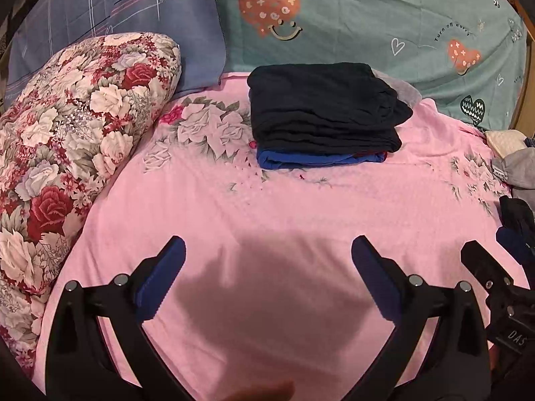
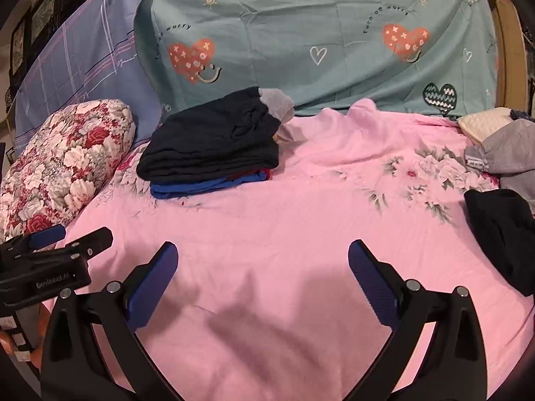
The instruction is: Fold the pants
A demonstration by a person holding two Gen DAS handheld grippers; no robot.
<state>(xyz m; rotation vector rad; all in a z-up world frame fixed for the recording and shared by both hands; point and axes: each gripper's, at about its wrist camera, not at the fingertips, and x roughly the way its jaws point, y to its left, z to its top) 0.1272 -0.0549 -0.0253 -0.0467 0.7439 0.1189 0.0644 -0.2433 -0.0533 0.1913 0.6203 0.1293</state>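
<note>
Pink floral bed (image 1: pixel 301 207) carries folded dark pants (image 1: pixel 324 110) stacked near its far edge, while left gripper (image 1: pixel 267 260) and right gripper (image 2: pixel 262 267) hover with fingers apart, empty.

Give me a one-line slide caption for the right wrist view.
Open right gripper over pink bedsheet; folded dark pants stacked beyond, unfolded dark garment at right.

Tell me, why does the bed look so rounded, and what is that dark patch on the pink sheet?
Left wrist view: the lens bends the pink sheet into a dome, the corners go black, and the dark patch between the open left gripper fingers is a soft shadow. Right wrist view: same bulge, warm dim light, a similar shadow beneath the open right gripper, and the folded dark pants stay sharp, without glare.
</note>
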